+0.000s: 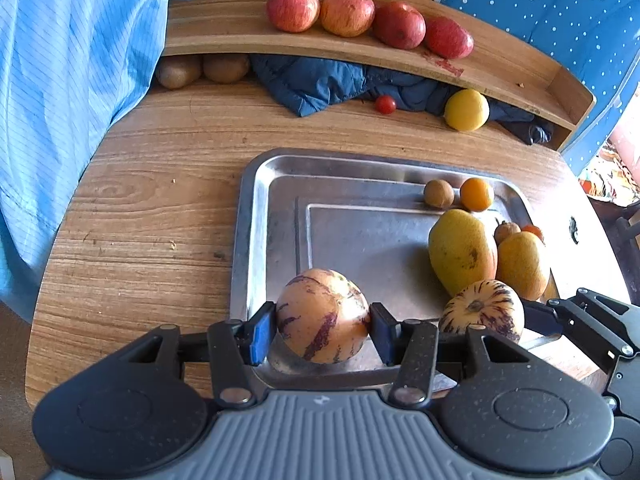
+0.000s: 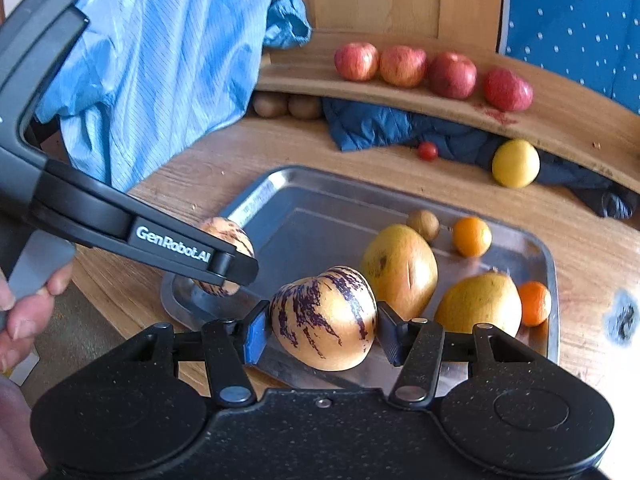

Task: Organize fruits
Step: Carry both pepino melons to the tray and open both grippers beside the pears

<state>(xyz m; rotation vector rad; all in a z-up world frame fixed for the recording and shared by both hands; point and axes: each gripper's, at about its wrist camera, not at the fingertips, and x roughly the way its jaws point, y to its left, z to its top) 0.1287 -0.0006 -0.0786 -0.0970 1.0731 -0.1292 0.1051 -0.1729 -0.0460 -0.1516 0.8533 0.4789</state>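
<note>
Your left gripper [image 1: 322, 322] has its jaws clenched on a striped pepino melon [image 1: 322, 315], the fruit squeezed between the 2 blue pads over the near left corner of the steel tray [image 1: 256, 184]. Your right gripper [image 2: 322, 330] grips a second pepino melon [image 2: 325, 317] the same way, its jaws pressing both flanks above the tray's near edge. Both melons are smooth, rounded and tan-orange with ragged purple streaks.

Ahead and right of the right jaws, 2 mangoes [image 2: 400, 266] lie on the tray, plump, yellow and slightly speckled, with 2 small oranges [image 2: 472, 236] and a brown kiwi [image 2: 423, 224] beyond them. The tray is brushed metal with a raised rim and sits on the grained wooden tabletop [image 1: 152, 208]. Far ahead of both jaws, 4 red apples [image 1: 294, 10] line a curved wooden shelf [image 1: 224, 36]; below it lie a yellow lemon [image 1: 467, 110], a cherry tomato [image 1: 385, 104] and a crumpled dark blue cloth [image 1: 316, 80].
</note>
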